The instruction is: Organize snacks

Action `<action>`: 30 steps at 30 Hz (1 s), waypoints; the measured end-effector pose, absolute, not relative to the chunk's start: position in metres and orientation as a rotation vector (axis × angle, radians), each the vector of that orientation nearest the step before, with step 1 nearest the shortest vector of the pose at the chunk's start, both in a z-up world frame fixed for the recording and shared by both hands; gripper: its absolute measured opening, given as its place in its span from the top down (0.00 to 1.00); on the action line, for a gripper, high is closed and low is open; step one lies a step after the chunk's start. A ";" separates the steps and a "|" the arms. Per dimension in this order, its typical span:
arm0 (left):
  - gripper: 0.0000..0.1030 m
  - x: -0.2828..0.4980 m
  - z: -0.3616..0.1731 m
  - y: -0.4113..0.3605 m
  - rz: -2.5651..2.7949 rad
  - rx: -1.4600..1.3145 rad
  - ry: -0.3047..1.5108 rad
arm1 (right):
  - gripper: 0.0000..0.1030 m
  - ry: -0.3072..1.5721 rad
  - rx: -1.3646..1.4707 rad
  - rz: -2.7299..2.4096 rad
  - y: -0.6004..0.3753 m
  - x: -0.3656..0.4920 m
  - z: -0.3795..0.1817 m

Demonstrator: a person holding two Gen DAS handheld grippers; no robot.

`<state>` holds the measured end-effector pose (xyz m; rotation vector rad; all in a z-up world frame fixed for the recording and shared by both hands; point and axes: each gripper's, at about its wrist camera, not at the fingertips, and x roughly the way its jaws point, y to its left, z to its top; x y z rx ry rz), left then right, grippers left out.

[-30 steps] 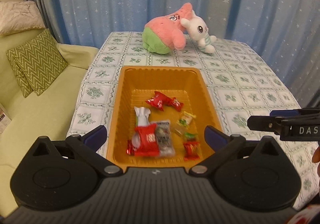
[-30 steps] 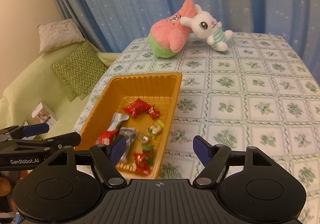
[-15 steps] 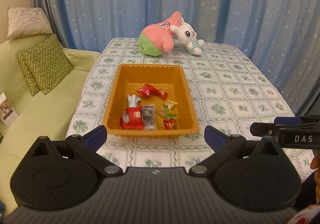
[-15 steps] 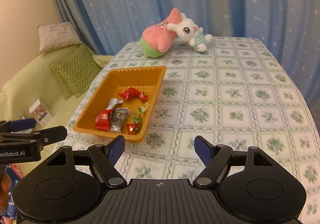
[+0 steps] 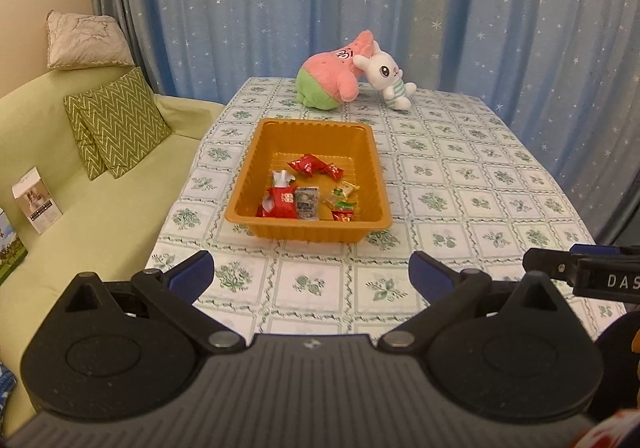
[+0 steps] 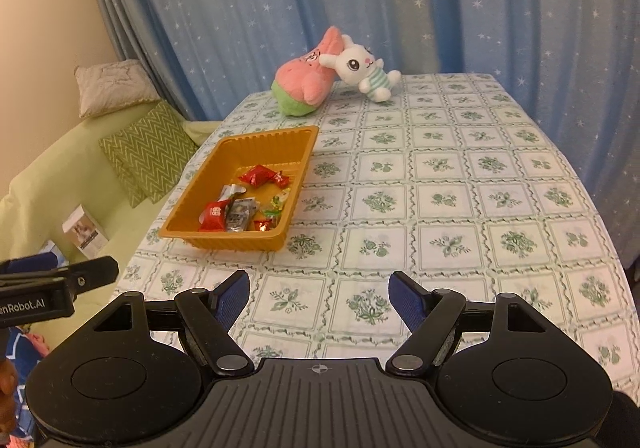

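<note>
An orange plastic tray (image 5: 312,129) (image 6: 224,240) sits on the patterned tablecloth, toward the table's left side. Inside it lie several wrapped snacks: a red packet (image 5: 285,201) (image 6: 213,215), a grey packet (image 5: 307,201), red candies (image 5: 309,164) (image 6: 258,175) and small green-yellow sweets (image 5: 343,191). My left gripper (image 5: 312,274) hangs open over the near table edge, well short of the tray, nothing between its fingers. My right gripper (image 6: 319,294) is open too, empty, to the right of the tray and nearer than it.
A pink and green plush (image 5: 330,81) and a white bunny plush (image 5: 386,77) lie at the table's far end before blue starred curtains. A green sofa (image 5: 60,175) with zigzag cushions (image 5: 116,123) runs along the left. Small boxes (image 5: 36,199) rest on the sofa.
Both grippers have pulled back from the tray and risen a little; the tray now looks smaller and farther away. Both stay open and empty.
</note>
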<state>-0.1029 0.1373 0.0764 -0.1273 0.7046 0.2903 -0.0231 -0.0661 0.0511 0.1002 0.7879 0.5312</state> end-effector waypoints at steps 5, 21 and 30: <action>0.00 -0.115 0.074 0.127 0.276 -0.129 0.702 | 0.26 0.776 0.098 0.528 -0.073 -0.039 0.055; 0.00 -0.132 0.071 0.106 0.252 -0.112 0.696 | 0.26 0.733 0.062 0.535 -0.082 -0.071 0.065; 0.00 -0.138 0.074 0.105 0.249 -0.116 0.693 | 0.26 0.719 0.048 0.542 -0.081 -0.077 0.070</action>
